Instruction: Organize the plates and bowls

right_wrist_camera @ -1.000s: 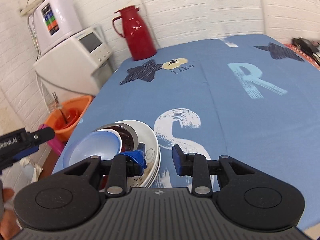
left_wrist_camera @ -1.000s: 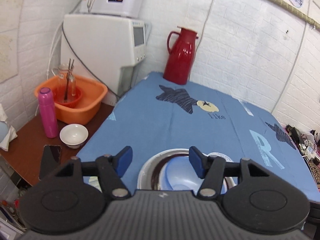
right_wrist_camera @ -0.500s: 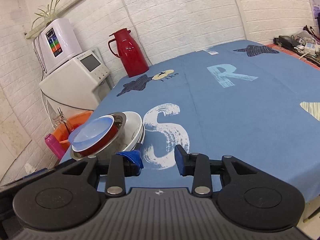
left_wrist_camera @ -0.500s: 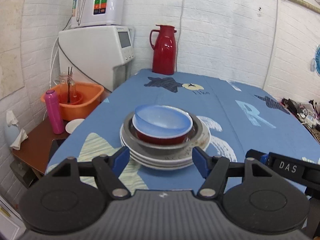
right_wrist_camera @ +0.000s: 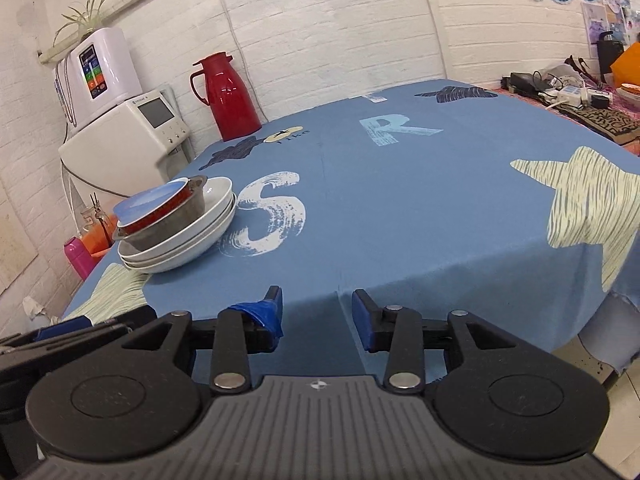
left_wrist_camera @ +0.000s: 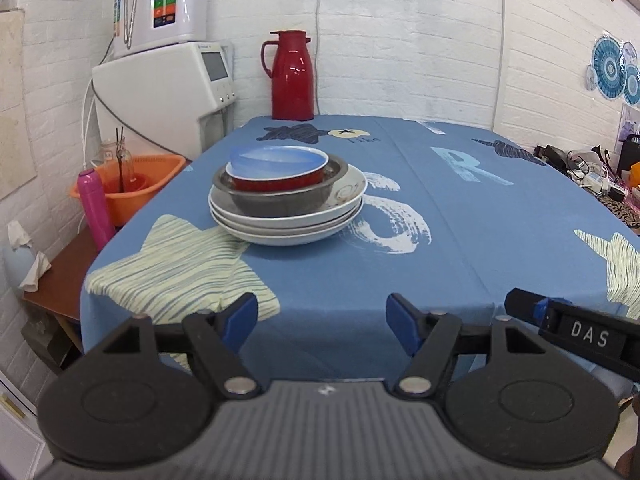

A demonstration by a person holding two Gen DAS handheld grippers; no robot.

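Note:
One stack of dishes stands on the left part of the blue tablecloth (left_wrist_camera: 480, 240). At its base lie white plates (left_wrist_camera: 288, 224) (right_wrist_camera: 188, 248), on them a grey metal bowl (left_wrist_camera: 280, 200) (right_wrist_camera: 164, 228), then a red bowl (left_wrist_camera: 280, 180) (right_wrist_camera: 156, 216) with a blue bowl (left_wrist_camera: 276, 158) (right_wrist_camera: 148, 202) nested inside. My left gripper (left_wrist_camera: 322, 322) is open and empty, off the near table edge, well short of the stack. Further right at that edge my right gripper (right_wrist_camera: 316, 314) is open and empty too; it also shows in the left wrist view (left_wrist_camera: 532, 308).
A red thermos jug (left_wrist_camera: 292, 76) (right_wrist_camera: 230, 98) stands at the far edge by the wall. Left of the table a low wooden shelf holds an orange basin (left_wrist_camera: 132, 184) and a pink bottle (left_wrist_camera: 94, 212). A white appliance (left_wrist_camera: 168, 96) stands behind. Cluttered items (right_wrist_camera: 580, 92) lie far right.
Both grippers have pulled back and down from over the stack to beyond the near table edge. The stack stays in place and now looks smaller and farther off.

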